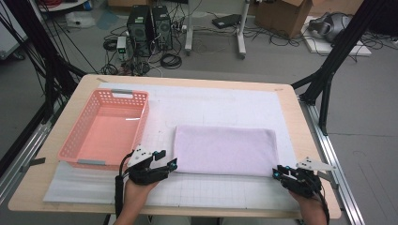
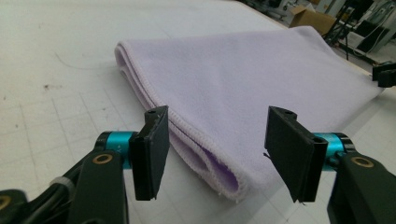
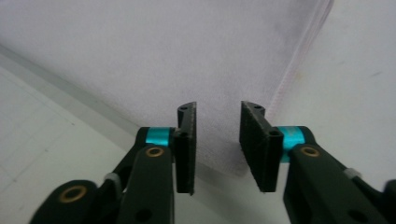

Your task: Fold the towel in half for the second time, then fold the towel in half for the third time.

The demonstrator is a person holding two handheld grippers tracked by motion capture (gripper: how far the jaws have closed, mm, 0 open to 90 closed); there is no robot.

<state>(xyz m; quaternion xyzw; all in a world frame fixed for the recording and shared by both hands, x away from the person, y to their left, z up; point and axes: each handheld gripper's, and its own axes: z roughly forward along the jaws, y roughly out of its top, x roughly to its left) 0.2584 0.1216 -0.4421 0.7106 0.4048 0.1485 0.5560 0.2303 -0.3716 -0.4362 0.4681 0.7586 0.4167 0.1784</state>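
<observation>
the left gripper (image 1: 170,164) and right gripper (image 1: 277,172) sit at the near corners of the folded lilac towel (image 1: 225,149), jaws spread with a corner between them, not pinched. the towel lies flat mid-mat. beyond on the left sits the pink basket (image 1: 80,140).

- The right gripper (image 3: 218,149) rises from the bottom edge of the right gripper view, with its two black fingers (image 3: 186,149) set apart and a clear gap between them.
- A folded lilac towel (image 3: 154,56) lies flat on the white gridded tabletop (image 3: 42,140).
- The towel's near corner sits in the gap between the fingers; no pad presses on it.
- The towel's stitched edge (image 3: 299,60) runs away toward the upper right.
</observation>
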